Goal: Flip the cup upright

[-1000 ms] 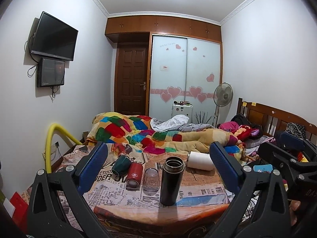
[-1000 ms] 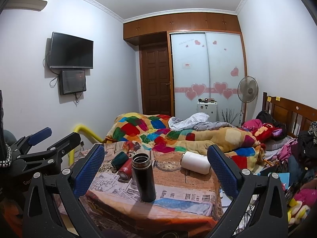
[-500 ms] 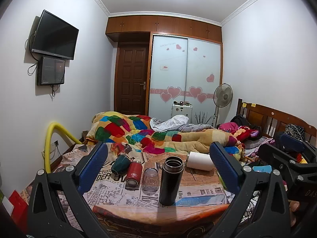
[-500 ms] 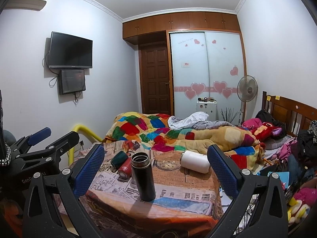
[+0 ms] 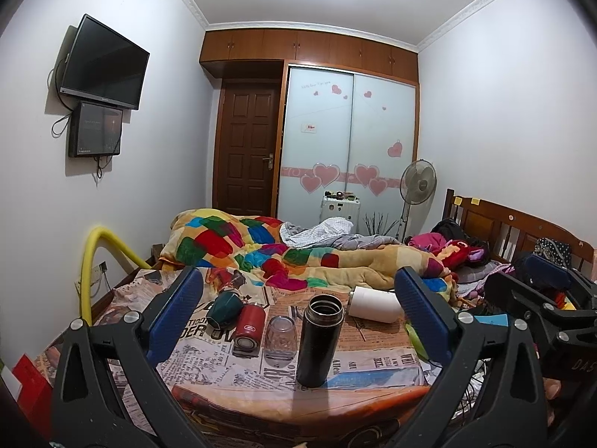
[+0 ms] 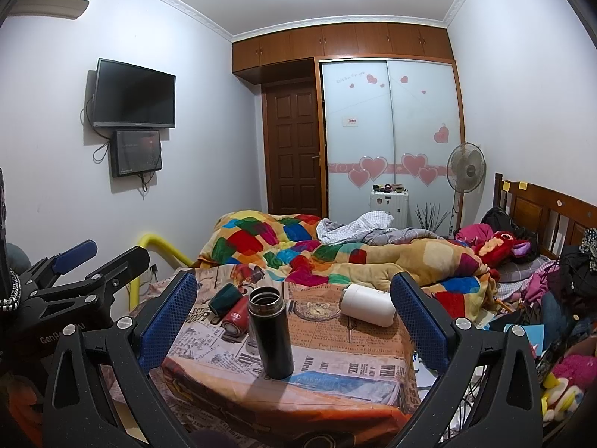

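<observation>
On a newspaper-covered table (image 5: pixel 373 369) stand and lie several vessels. A black flask (image 5: pixel 319 339) stands upright with its mouth open. A clear glass (image 5: pixel 280 339) stands upside down to its left. A red cup (image 5: pixel 249 326) and a green cup (image 5: pixel 224 308) lie on their sides further left. A white cup (image 5: pixel 375 304) lies on its side at the back right. My left gripper (image 5: pixel 298 317) is open and empty, back from the table's front edge. My right gripper (image 6: pixel 294 321) is open and empty, also short of the table. The black flask (image 6: pixel 270 336) hides the glass in the right wrist view.
A glass ashtray (image 6: pixel 317 310) sits mid-table. A bed with a patchwork quilt (image 5: pixel 280 254) lies behind the table. A yellow padded rail (image 5: pixel 93 254) curves at the left. Clothes and toys (image 6: pixel 559 336) pile up at the right. The other gripper (image 6: pixel 74 280) shows at left.
Both grippers have drifted very slightly; the scene is nearly the same. Nothing on the table has moved.
</observation>
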